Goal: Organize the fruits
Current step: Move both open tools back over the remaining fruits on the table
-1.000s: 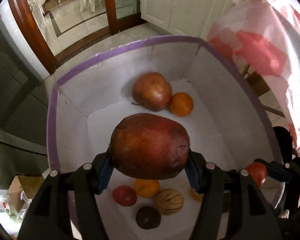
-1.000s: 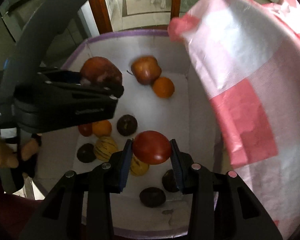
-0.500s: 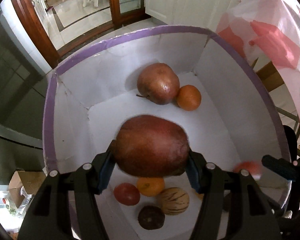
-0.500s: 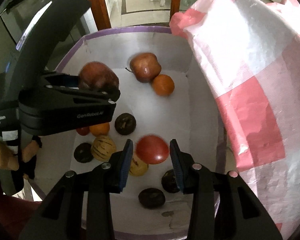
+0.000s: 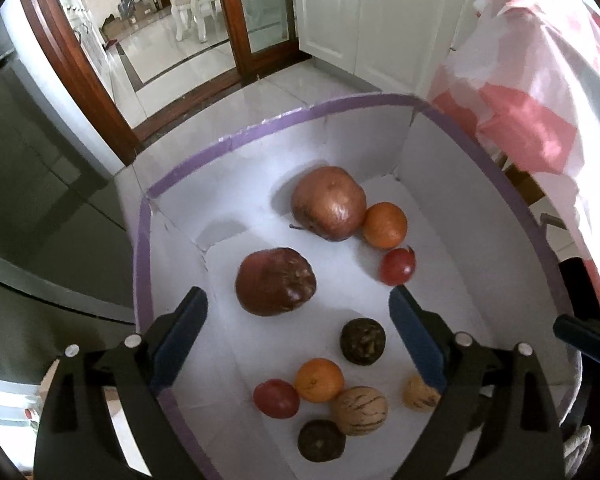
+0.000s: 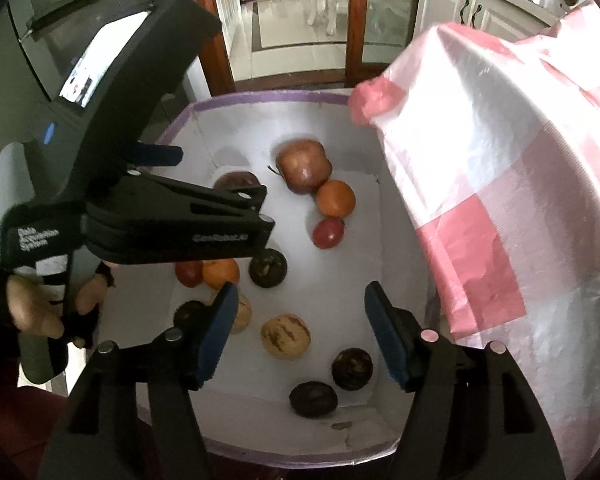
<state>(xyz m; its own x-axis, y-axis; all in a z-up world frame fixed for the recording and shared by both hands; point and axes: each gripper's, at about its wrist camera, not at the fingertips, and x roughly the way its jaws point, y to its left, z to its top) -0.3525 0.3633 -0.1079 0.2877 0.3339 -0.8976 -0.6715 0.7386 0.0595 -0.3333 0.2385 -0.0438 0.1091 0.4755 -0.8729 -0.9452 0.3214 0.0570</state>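
A white foam box with a purple rim (image 5: 236,142) (image 6: 268,98) holds the fruit. My left gripper (image 5: 298,326) is open and empty above it; the big dark red fruit (image 5: 275,282) lies on the box floor just beyond its fingers. My right gripper (image 6: 298,330) is open and empty; the small red tomato (image 6: 328,233) (image 5: 397,266) lies at the far side next to an orange (image 6: 335,199) (image 5: 385,225) and a large reddish apple (image 6: 305,165) (image 5: 329,203). Striped yellow fruits (image 6: 286,336) and dark round fruits (image 6: 352,368) lie nearer.
A pink and white checked cloth (image 6: 500,184) (image 5: 540,92) hangs close on the right of the box. The left gripper's body (image 6: 132,208) covers part of the box in the right wrist view. A dark cabinet (image 5: 40,184) stands left; tiled floor and a wooden door frame (image 5: 80,64) lie beyond.
Both grippers opened. The big dark red fruit dropped from the left one onto the box floor, and the tomato left the right one and now lies by the orange.
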